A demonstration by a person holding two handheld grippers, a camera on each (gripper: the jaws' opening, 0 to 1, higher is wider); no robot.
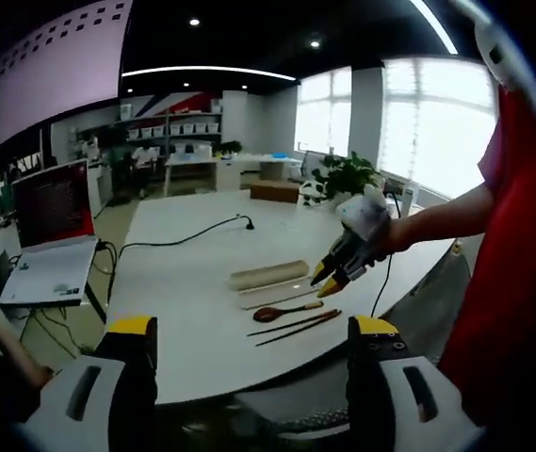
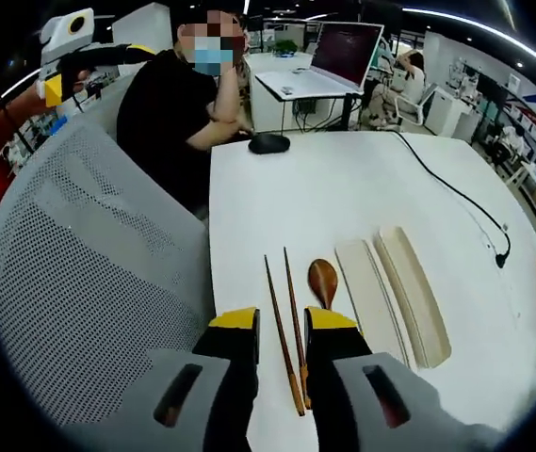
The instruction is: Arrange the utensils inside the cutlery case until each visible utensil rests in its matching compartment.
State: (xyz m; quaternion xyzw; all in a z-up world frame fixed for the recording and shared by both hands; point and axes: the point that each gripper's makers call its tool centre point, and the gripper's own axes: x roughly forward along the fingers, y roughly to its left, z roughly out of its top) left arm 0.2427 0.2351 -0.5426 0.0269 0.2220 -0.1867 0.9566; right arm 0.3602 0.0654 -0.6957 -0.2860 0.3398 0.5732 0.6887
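Observation:
A pair of dark wooden chopsticks [image 2: 280, 315] and a wooden spoon [image 2: 322, 281] lie side by side on the white table [image 2: 343, 198]. Beside them sit the beige cutlery case's long tray [image 2: 418, 297] and its flat lid [image 2: 366, 287]. My right gripper [image 2: 282, 325] hovers over the chopsticks' near ends with a narrow gap between its jaws; I cannot tell whether they touch. In the left gripper view the case [image 1: 268, 275], spoon [image 1: 286, 311] and chopsticks [image 1: 298, 326] lie ahead, with the right gripper [image 1: 329, 276] at the case's right end. My left gripper [image 1: 249, 344] stands wide open, short of the table edge.
A grey mesh chair [image 2: 89, 273] stands against the table's near side. A person in black [image 2: 173, 104] sits by a computer mouse [image 2: 269, 143]. A laptop [image 1: 56, 217] rests on a side desk. A black cable [image 1: 192, 234] crosses the table, and a brown box [image 1: 275, 191] sits at its far end.

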